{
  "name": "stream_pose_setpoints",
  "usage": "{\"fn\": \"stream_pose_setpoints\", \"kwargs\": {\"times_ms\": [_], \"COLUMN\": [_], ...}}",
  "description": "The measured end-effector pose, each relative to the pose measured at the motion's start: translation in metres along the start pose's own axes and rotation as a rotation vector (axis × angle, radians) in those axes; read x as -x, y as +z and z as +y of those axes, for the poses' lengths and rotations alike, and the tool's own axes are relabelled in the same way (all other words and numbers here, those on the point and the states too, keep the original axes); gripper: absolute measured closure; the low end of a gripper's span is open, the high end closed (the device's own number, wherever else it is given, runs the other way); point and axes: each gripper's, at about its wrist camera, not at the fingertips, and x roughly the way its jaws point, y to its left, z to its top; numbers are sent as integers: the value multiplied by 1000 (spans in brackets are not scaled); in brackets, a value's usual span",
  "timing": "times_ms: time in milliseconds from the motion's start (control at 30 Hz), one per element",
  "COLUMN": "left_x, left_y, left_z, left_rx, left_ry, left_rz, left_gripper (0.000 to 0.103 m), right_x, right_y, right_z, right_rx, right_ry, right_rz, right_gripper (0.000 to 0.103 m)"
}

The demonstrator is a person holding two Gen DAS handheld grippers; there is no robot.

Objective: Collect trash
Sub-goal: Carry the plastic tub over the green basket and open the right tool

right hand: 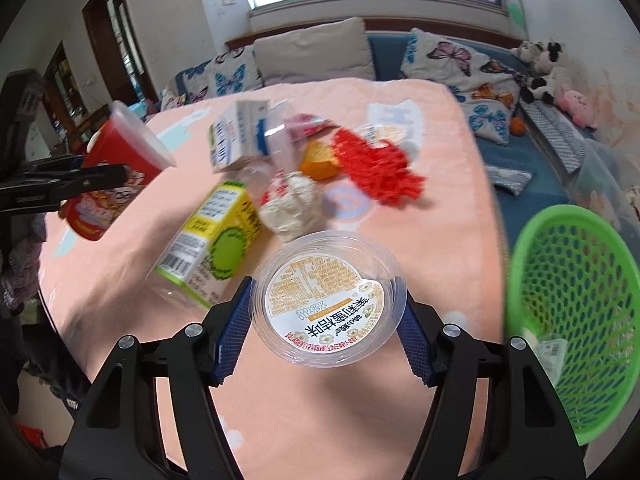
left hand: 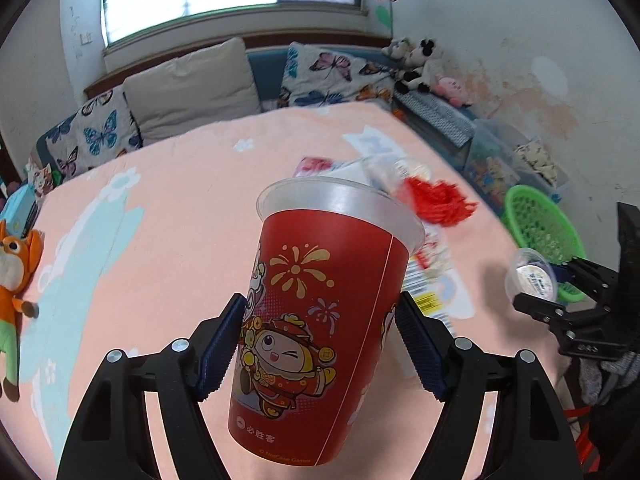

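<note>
My left gripper (left hand: 320,304) is shut on a red printed paper cup (left hand: 316,332), held tilted above the pink bedspread (left hand: 160,216). In the right wrist view that cup (right hand: 120,160) hangs at the left, between the left gripper's fingers (right hand: 100,178). My right gripper (right hand: 324,292) is shut on a clear round plastic tub (right hand: 324,280) with a printed label, its blue pads pressing both sides. The tub (left hand: 530,276) also shows at the right in the left wrist view. A green mesh basket (right hand: 572,312) stands to the right, off the bed.
Loose trash lies mid-bed: a white and blue carton (right hand: 236,136), a yellow-green carton (right hand: 212,240), crumpled paper (right hand: 292,204), an orange scrap (right hand: 318,162) and red shreds (right hand: 376,164). Butterfly pillows (right hand: 472,60) and plush toys (right hand: 540,68) line the far side.
</note>
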Motion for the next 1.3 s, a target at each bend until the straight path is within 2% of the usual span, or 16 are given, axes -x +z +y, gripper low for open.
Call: {"fn": "stream_pose_setpoints", "kwargs": {"times_ms": [233, 633, 933, 1300], "left_x": [10, -16, -39, -72], "left_y": [21, 57, 75, 82], "left_z": [-47, -142, -194, -253], "left_rx": [-52, -142, -195, -256], "left_ry": [-89, -214, -255, -313], "left_rz": [-39, -35, -5, 50], "left_gripper": [30, 30, 30, 30], "right_x": [28, 68, 68, 78], "right_y": [-1, -24, -47, -63], "right_z": [-51, -159, -209, -224], "right_rx": [-82, -211, -305, -354], "right_ry": [-87, -294, -330, -340], "right_rz": [-41, -43, -18, -29], "right_gripper": [36, 35, 34, 33]}}
